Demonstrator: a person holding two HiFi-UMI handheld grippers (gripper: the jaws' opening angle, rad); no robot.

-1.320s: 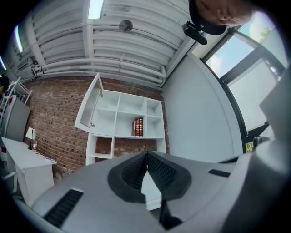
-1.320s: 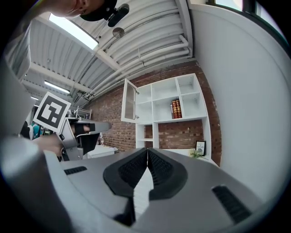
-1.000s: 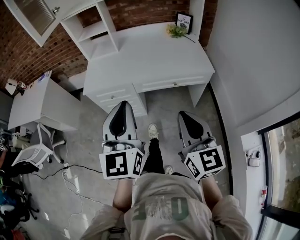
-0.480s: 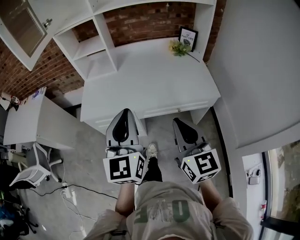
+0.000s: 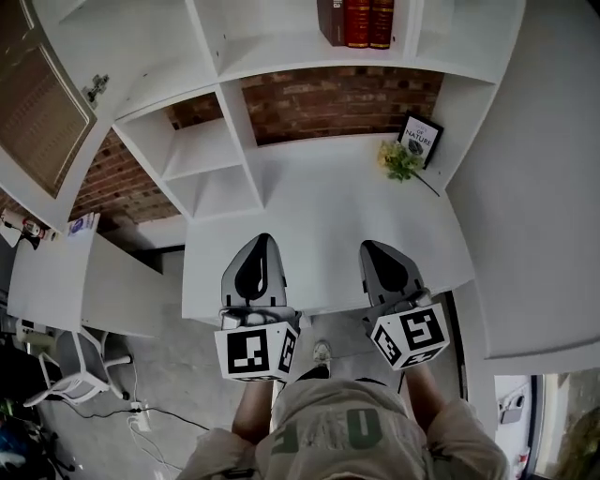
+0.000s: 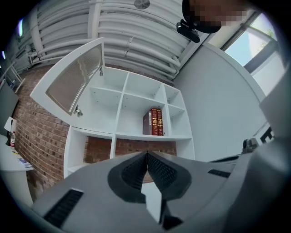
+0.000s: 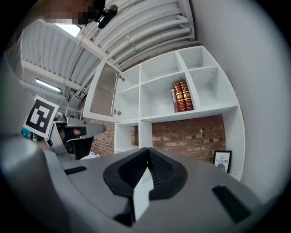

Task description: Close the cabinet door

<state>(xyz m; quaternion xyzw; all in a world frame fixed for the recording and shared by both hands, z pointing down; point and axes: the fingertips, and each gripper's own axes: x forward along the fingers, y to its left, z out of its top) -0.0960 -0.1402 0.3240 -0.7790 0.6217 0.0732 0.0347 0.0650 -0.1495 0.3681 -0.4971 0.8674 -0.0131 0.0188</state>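
The cabinet door (image 5: 37, 112), white-framed with a mesh panel, stands swung open at the upper left of the white shelf unit (image 5: 225, 66); it also shows in the left gripper view (image 6: 72, 79) and the right gripper view (image 7: 103, 91). A small knob (image 5: 97, 90) sits on its edge. My left gripper (image 5: 260, 246) and right gripper (image 5: 375, 251) hang side by side over the near edge of the white desk (image 5: 319, 206), both shut and empty, well short of the door. Their tips meet in the left gripper view (image 6: 147, 154) and the right gripper view (image 7: 148, 151).
Red books (image 5: 359, 21) stand on an upper shelf. A framed print (image 5: 422, 137) and a small plant (image 5: 398, 161) sit at the desk's back right. A second white desk (image 5: 84, 281) and a chair (image 5: 75, 370) are at the left. A grey wall (image 5: 544, 187) borders the right.
I have walked forward toward the desk: both grippers now hang over its near edge instead of over the floor, and the shelves and open door have come closer.
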